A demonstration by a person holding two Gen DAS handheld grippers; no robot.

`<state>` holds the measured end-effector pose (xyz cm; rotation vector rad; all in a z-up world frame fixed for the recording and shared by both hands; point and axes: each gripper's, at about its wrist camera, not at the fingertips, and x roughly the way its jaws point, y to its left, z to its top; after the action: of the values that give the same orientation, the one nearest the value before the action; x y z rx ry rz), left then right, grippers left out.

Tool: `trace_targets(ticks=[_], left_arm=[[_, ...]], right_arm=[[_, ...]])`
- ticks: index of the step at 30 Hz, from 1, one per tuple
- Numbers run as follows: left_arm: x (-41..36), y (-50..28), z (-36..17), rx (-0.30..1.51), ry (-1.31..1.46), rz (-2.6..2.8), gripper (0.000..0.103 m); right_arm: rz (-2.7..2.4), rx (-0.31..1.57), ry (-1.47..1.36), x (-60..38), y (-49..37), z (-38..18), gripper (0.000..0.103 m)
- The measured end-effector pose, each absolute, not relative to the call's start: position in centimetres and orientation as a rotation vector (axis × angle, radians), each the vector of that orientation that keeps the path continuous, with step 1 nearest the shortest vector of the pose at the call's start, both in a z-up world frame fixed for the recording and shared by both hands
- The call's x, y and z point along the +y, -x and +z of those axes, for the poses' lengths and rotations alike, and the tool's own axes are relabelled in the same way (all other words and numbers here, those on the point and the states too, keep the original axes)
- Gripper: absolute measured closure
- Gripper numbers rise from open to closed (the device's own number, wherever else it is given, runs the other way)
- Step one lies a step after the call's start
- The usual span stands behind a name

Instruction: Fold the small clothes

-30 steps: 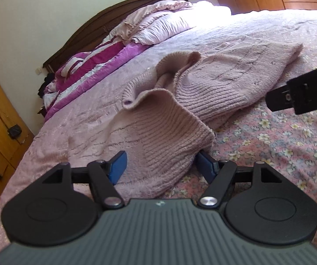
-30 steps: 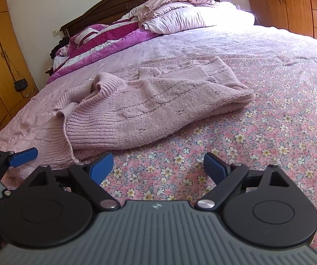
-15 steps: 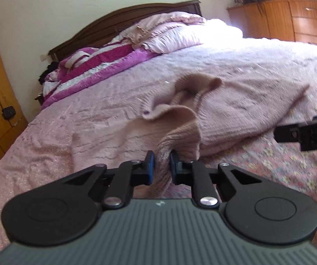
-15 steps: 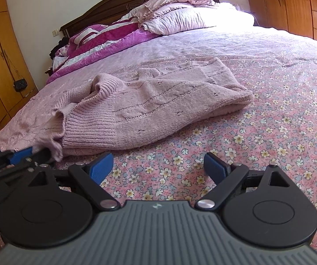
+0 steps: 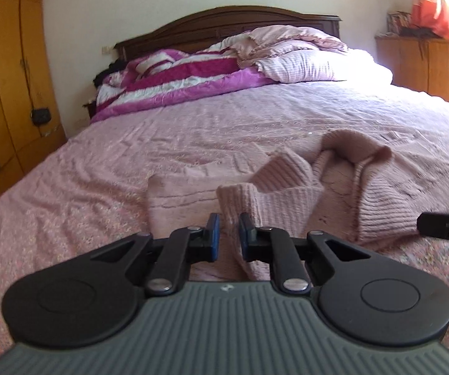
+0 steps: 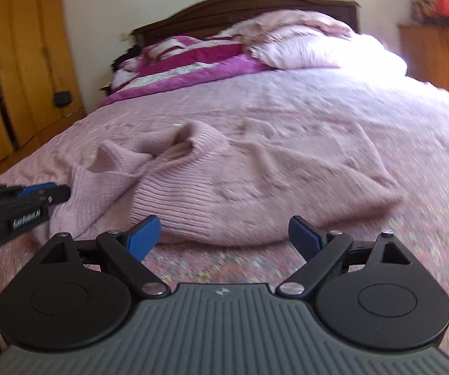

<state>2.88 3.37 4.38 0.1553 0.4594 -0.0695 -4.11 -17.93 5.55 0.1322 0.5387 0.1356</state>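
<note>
A pink knitted sweater (image 5: 290,200) lies crumpled on the bed, its body spread to the right (image 6: 255,181). My left gripper (image 5: 226,234) is shut on a ribbed edge of the sweater, and the knit bunches up between the blue pads and stands raised off the cover. The right wrist view shows the left gripper (image 6: 37,193) at the sweater's left end. My right gripper (image 6: 224,234) stands open just in front of the sweater's near hem with nothing between its fingers. Its tip (image 5: 443,222) shows at the right edge of the left wrist view.
The bed cover (image 5: 68,203) is pink and flowered. Pillows (image 5: 302,59) and a magenta striped blanket (image 5: 177,81) lie by the dark headboard (image 5: 224,22). A wooden wardrobe (image 5: 8,78) stands left, and a dresser (image 5: 436,65) stands right of the bed.
The left gripper's jaws closed on the sweater's ribbed edge, then lifted and pulled it while the wrist rolled level. The right gripper moved closer to the sweater's hem, still open.
</note>
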Motion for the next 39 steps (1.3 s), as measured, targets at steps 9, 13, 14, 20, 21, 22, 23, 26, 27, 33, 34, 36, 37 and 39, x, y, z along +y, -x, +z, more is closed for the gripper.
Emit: trace_targets(ticks=[9,13,14,20,21,22,23,26,27,33,34,36,37,39], left_arm=[[3.9,-3.5,3.6,0.529,-0.086,-0.095,0.061],[3.9,-3.4,3.5,0.535,-0.056,-0.138,0.060],[3.9,-3.5,3.5,0.539,-0.048,-0.155,0.059],[2.8,-3.1,3.1,0.543,-0.048,-0.206,0.053],[2.6,-3.1,2.9,0.541,-0.059,-0.204,0.053],[2.5,-3.1,2.8,0.539,-0.070,-0.200,0.053],[2.3,-3.0,2.7,0.539,-0.075,-0.198,0.053],[2.2,-2.7,2.6,0.542,-0.079,-0.218,0.053],[2.2,-2.6,2.7,0.543,-0.083,-0.229,0.049],[1.5,-1.5,2.6,0.544,-0.135,-0.308,0.037],[1.3,-1.4,2.6,0.540,-0.152,-0.306,0.037],[1.0,-1.0,2.4,0.525,-0.178,-0.295,0.037],[0.8,-0.8,2.4,0.509,-0.195,-0.271,0.037],[0.2,-0.3,2.1,0.465,-0.268,-0.195,0.037]], right_arm=[[0.226,0.524,0.049,-15.6,2.3,5.1,0.016],[0.233,0.525,0.107,-15.3,1.7,4.7,0.029],[0.237,0.526,0.113,-15.3,1.7,4.7,0.032],[0.285,0.515,0.143,-15.0,1.9,4.5,0.040],[0.298,0.511,0.157,-14.8,2.0,4.4,0.040],[0.309,0.507,0.174,-14.6,2.2,4.4,0.040],[0.319,0.503,0.194,-14.4,2.4,4.3,0.040],[0.335,0.485,0.262,-13.8,3.0,4.0,0.040],[0.332,0.476,0.278,-13.6,3.0,4.0,0.040],[0.270,0.456,0.272,-14.0,2.4,4.0,0.047],[0.267,0.463,0.257,-14.2,2.1,4.1,0.048],[0.260,0.472,0.223,-14.7,1.8,4.2,0.048],[0.255,0.472,0.204,-14.9,1.7,4.3,0.048],[0.255,0.472,0.175,-15.2,1.7,4.4,0.048]])
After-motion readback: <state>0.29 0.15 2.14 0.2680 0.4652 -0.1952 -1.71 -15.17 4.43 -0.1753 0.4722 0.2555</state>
